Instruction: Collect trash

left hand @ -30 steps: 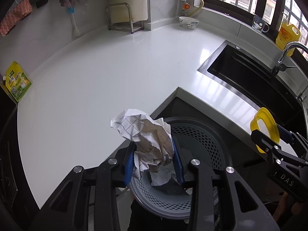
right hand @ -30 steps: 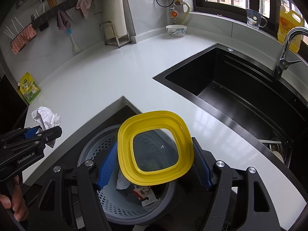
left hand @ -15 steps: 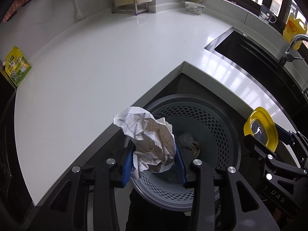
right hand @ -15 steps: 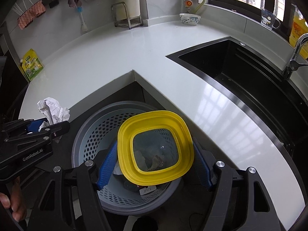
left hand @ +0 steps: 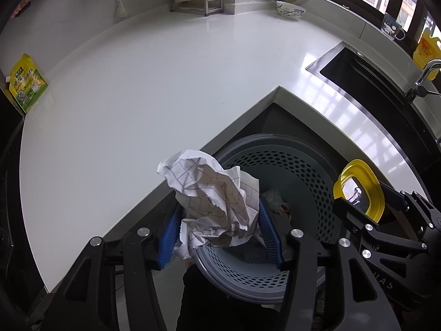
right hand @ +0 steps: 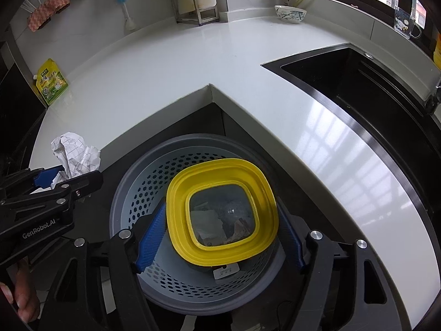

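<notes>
Now the left tool (left hand: 217, 229) grips the crumpled white grid-lined paper (left hand: 215, 198) just over the near-left rim of the grey perforated plastic bin (left hand: 297, 165), beside the white bench (left hand: 165, 82) (the right tool (right hand: 220, 234) clamps a yellow-rimmed square lid (right hand: 220, 212) squarely above it).

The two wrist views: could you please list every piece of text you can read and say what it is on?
"GenRobot.AI": on the left tool's black body.
Yellow-green pouch: Chinese print, too blurred to read.
Tag in the trash basket: too small to read.
Right tool's body: lettering cut off, unreadable.
</notes>
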Available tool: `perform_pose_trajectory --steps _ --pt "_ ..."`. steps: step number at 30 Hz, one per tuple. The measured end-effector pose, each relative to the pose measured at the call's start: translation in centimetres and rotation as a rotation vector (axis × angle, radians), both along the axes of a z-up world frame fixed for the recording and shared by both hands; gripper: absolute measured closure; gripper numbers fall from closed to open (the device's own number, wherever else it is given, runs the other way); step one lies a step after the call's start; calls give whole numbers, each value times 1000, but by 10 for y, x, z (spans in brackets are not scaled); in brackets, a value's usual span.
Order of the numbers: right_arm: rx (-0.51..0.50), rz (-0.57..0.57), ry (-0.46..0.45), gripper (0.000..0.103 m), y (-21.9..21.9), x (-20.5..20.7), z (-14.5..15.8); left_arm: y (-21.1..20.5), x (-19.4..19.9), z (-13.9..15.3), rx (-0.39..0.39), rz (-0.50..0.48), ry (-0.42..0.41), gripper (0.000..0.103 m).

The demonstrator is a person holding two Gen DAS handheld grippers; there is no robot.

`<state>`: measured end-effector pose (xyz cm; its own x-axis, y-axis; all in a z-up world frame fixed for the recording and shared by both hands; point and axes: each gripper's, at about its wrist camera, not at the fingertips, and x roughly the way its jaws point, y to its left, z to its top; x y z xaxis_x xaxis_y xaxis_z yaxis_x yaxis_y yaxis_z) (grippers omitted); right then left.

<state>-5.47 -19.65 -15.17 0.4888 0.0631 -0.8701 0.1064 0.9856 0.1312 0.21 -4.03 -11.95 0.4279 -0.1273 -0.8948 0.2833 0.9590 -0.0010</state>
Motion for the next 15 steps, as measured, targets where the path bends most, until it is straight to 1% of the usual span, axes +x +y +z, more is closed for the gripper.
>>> perform_pose_trajectory --steps 1,4,10,15 --pt "8 2 6 31 -1 1 0 1 0 1 -7 3 0 39" --pt "14 3 18 31 -2 2 -1 3 1 3 -16 15 -5 32" --pt "32 -4 1 26 -6 2 6 5 -1 5 -18 27 -5 29" --pt "11 0 -4 26 -5 1 10 3 -2 9 -17 23 -16 29"
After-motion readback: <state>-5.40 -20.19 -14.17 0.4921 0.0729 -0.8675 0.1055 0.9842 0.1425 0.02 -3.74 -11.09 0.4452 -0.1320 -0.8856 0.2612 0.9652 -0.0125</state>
